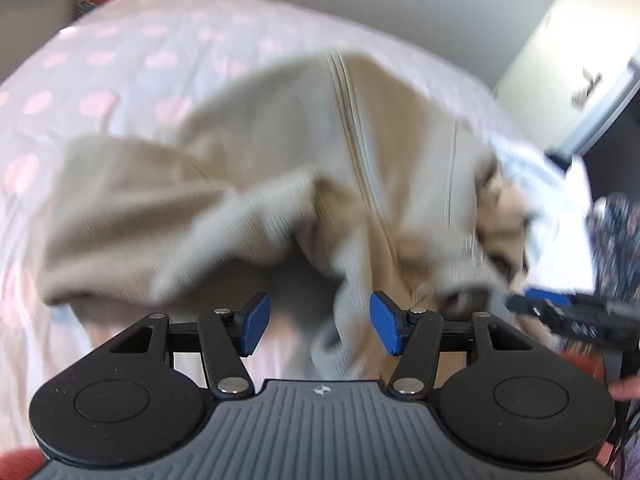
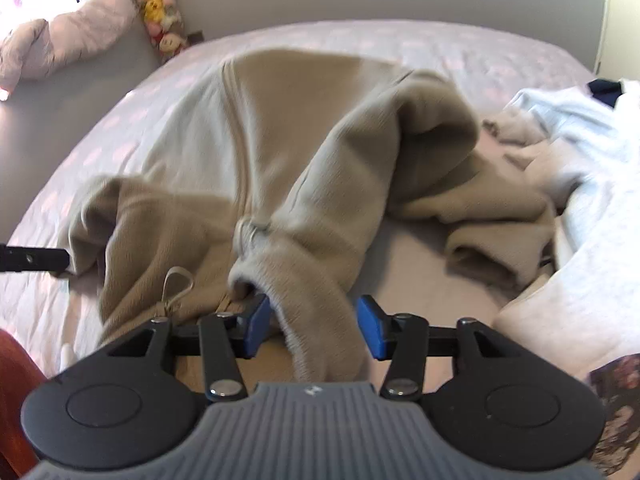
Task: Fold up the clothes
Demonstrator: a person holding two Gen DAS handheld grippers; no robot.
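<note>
A: Status on the beige knit zip-front hoodie (image 2: pixel 288 128)?
B: Laid crumpled on the bed under a white sheet with pink dots (image 1: pixel 120 60). Zip line is seen running up the middle; left wrist view is motion-blurred, so fabric detail is lost there.

A: Left gripper (image 1: pixel 319 326)?
B: Released. Blue pads are seen apart, nothing clamped btwn them. A fold of hoodie is seen just past the tips; contact can't be told due to blur.

A: Right gripper (image 2: pixel 313 326)?
B: Also released. A ribbed cuff or hem edge (image 2: pixel 304 300) is draped down btwn the blue pads, but no squeeze is visible; gaps are seen on both sides. Lower end of that fabric is hidden behind the gripper body.

A: Anything else?
B: A drawcord loop (image 2: pixel 176 280) is seen near the right gripper's left finger. A pale blue-white garment pile (image 2: pixel 580 152) is cut off at the right edge. Soft toys (image 2: pixel 160 8) by the wall are too small to id. In the right wrist view only the black tip of the left gripper is seen at the left edge; rest is cut off.
</note>
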